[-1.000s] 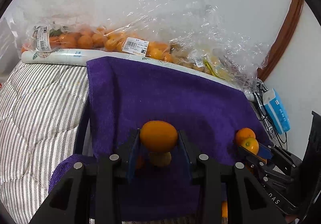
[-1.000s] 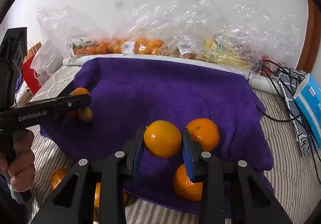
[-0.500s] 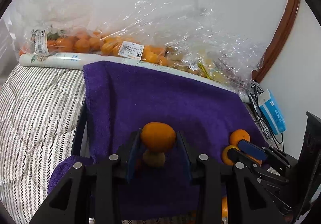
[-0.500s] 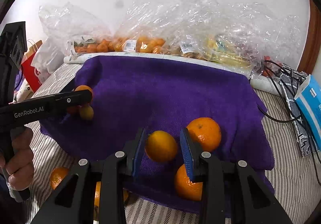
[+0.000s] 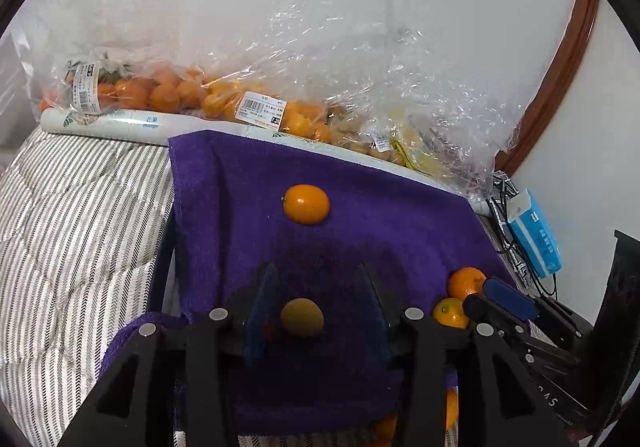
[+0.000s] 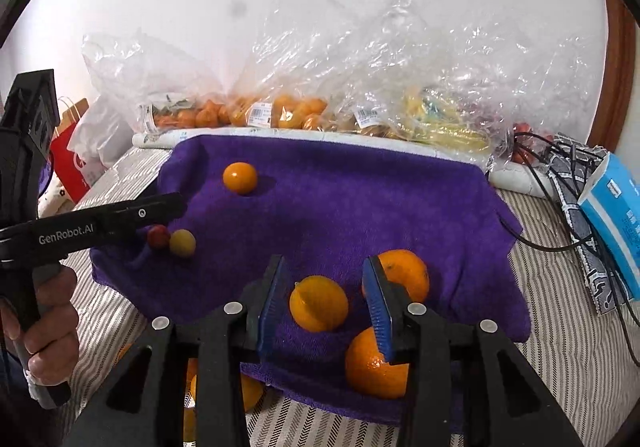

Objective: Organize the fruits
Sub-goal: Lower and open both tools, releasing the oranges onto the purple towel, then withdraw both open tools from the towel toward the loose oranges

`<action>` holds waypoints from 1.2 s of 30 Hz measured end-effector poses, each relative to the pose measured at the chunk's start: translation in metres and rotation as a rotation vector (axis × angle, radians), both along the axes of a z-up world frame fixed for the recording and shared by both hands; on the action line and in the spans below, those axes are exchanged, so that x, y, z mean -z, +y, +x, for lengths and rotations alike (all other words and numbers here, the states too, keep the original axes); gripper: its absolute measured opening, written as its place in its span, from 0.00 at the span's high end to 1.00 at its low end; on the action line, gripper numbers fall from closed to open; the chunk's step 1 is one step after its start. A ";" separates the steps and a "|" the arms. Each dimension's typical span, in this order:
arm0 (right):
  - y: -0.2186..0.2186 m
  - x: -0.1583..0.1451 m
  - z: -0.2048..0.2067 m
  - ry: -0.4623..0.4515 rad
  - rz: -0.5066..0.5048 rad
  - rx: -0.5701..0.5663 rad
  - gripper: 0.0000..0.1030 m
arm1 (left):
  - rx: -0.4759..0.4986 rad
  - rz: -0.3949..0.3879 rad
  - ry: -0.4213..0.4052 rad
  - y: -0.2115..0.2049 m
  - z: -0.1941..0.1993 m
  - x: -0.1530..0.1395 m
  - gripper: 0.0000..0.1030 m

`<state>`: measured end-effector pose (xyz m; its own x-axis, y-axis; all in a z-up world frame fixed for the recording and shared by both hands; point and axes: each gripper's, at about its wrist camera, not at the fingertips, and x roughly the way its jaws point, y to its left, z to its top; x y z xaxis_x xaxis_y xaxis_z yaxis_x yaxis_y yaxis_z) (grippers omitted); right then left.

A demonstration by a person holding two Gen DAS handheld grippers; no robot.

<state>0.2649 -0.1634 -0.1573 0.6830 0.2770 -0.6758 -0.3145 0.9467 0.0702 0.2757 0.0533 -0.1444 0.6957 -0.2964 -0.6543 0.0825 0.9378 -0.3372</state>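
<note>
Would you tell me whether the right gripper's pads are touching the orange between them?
Apart. The right wrist view shows purple towel on both sides of the orange between the opening right gripper pads.

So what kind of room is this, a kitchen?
More likely a bedroom at home: the purple towel is spread over a striped quilt, shop bags of fruit lean against the wall, and a tissue box lies among cables.

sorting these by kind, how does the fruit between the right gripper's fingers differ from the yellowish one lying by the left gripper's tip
The orange fruit looks clearly larger than the yellowish fruit. The first is deep orange, the second pale yellow. The first sits between the opening right gripper jaws, untouched; the second lies beside a small red fruit. Both are round and rest on the purple towel.
</note>
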 end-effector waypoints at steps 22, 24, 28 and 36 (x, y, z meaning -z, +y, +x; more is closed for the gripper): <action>0.014 -0.041 -0.058 -0.019 -0.021 0.020 0.53 | -0.023 0.118 -0.088 -0.010 -0.016 -0.020 0.53; 0.017 -0.035 -0.066 0.007 -0.017 0.009 0.53 | -0.045 0.153 -0.093 -0.005 -0.018 -0.025 0.48; 0.025 -0.020 -0.082 0.048 -0.014 -0.010 0.53 | -0.070 0.182 -0.080 0.012 -0.033 -0.024 0.47; 0.033 0.012 -0.088 0.100 0.010 0.014 0.63 | -0.100 0.125 -0.096 0.047 -0.072 -0.013 0.47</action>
<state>0.1773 -0.1308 -0.1690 0.6163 0.2753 -0.7378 -0.2927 0.9499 0.1100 0.2039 0.1005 -0.1314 0.7786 -0.1431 -0.6110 0.0127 0.9770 -0.2127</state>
